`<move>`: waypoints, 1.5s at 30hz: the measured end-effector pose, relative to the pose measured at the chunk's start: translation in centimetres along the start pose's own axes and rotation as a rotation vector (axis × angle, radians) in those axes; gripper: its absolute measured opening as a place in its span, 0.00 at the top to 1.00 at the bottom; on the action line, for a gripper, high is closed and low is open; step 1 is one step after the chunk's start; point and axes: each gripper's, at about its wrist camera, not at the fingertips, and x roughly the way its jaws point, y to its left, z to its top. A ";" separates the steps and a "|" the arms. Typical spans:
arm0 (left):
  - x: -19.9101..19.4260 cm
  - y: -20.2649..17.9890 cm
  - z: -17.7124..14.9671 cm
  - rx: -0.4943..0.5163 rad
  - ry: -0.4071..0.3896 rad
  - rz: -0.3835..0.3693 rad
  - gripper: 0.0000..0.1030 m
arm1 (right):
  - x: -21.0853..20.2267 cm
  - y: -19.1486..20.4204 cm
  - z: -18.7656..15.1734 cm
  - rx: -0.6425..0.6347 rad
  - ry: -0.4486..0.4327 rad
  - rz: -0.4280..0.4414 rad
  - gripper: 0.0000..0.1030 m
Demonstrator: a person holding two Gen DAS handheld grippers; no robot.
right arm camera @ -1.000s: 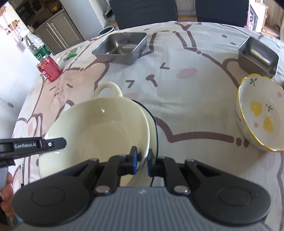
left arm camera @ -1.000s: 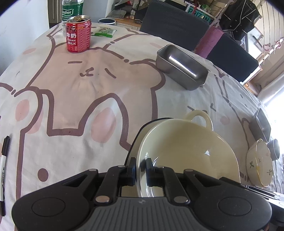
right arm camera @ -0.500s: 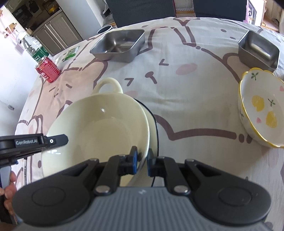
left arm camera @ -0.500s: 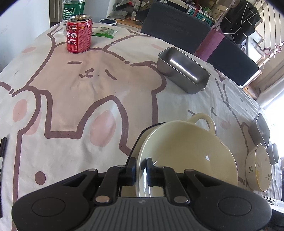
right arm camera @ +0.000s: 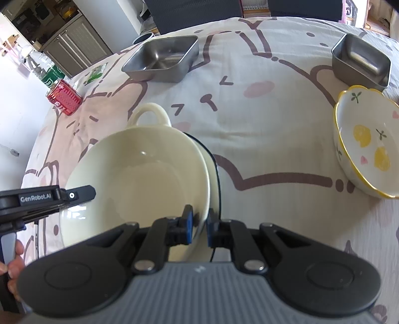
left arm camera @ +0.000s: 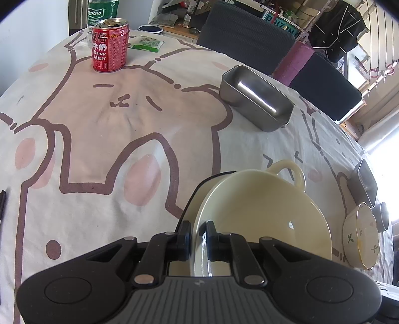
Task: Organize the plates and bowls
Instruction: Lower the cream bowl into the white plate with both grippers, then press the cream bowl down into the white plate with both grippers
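Pinching opposite rim edges of the cream bowl (left arm camera: 261, 219): left gripper (left arm camera: 198, 240), right gripper (right arm camera: 198, 224); bare tablecloth (left arm camera: 99, 149) around.

Glossy ceramic bowl (right arm camera: 139, 174), shiny metal tin (left arm camera: 256, 98), cloth tablecloth (left arm camera: 99, 139).

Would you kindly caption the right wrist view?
Both grippers, right gripper and left gripper, clamp the cream bowl's rim above the tablecloth.

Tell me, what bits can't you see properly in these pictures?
- Black-rimmed plate under the cream bowl: both views, bowl covers nearly all of it.
- Bowl's near rim: hidden behind the right tongs and, in the left view, the left tongs.
- Pen: left view, cut by the picture's edge.
- Green bottle: top cut off.
- Hand: right view, mostly off the edge.
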 end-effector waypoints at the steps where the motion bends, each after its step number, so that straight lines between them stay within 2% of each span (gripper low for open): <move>1: 0.0 0.0 0.0 -0.001 0.000 0.000 0.87 | 0.0 -0.1 0.0 0.001 0.001 0.001 0.87; 12: 0.1 0.2 0.1 -0.008 0.003 -0.011 0.87 | 0.1 0.1 0.0 -0.017 0.009 -0.004 0.86; 27: 0.2 0.4 0.1 -0.031 0.008 -0.020 0.86 | -0.5 -1.1 -0.1 0.046 0.045 0.048 0.85; 32: 0.2 0.4 0.0 -0.032 0.008 -0.022 0.86 | -0.9 -1.0 -0.2 0.029 0.058 0.047 0.85; 37: 0.1 0.5 0.1 -0.034 0.012 -0.028 0.86 | -1.2 0.0 -0.6 -0.065 0.032 0.001 0.88; 45: -0.3 1.1 0.0 -0.044 0.025 -0.046 0.87 | -1.1 -0.2 -0.6 -0.072 0.017 -0.002 0.89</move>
